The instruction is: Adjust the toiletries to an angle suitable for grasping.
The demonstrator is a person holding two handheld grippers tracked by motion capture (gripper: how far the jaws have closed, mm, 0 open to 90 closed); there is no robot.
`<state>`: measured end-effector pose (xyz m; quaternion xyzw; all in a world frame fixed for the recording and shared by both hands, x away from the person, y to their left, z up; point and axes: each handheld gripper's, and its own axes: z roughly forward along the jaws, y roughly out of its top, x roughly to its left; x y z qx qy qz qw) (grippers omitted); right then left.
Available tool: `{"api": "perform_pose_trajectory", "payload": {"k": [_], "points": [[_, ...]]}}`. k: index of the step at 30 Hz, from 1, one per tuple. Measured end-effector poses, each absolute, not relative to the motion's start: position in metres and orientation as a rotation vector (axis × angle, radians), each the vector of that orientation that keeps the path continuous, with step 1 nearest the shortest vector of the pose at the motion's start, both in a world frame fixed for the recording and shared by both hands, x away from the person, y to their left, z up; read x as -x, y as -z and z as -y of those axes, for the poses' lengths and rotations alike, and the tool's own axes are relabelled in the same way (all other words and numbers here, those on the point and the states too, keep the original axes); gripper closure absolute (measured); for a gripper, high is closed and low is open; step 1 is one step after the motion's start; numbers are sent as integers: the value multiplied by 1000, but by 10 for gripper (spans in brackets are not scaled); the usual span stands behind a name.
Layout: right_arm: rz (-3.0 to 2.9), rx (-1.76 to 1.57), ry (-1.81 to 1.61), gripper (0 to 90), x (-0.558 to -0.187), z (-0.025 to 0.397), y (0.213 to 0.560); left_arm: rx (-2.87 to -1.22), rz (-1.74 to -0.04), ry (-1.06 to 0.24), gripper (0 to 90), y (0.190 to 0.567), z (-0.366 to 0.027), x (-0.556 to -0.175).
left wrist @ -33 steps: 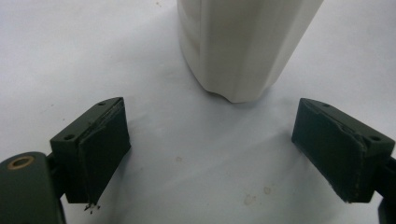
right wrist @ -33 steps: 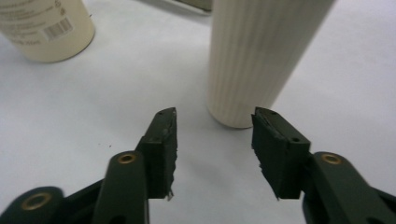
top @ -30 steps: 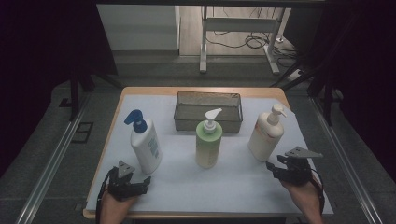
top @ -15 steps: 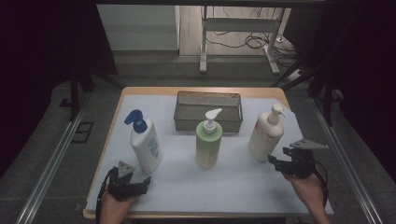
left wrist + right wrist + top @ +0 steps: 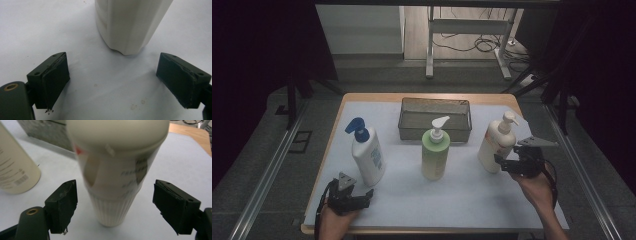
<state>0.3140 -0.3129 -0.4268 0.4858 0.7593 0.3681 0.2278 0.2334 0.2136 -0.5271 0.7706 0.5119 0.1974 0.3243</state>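
Here, right gripper (image 5: pixel 113 206) agape around cream bottle (image 5: pixel 116 170)

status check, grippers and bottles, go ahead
Right gripper open, jaws either side of cream pump bottle, not touching. Left gripper open, short of blue-pump white bottle. Green bottle upright mid-table, nothing blocking.

Print on the cream bottle (image 5: pixel 117 170) is unreadable (too blurred).

Left gripper (image 5: pixel 368 194) and right gripper (image 5: pixel 499 161), both jaws spread wide.
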Motion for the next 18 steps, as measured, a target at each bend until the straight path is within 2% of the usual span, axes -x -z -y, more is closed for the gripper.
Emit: {"api": "perform_pose_trajectory", "payload": {"k": [18], "points": [[-2091,-1314,-977,249,-339,293,419,-2021,-1342,-517,107,527,-214,-233]]}}
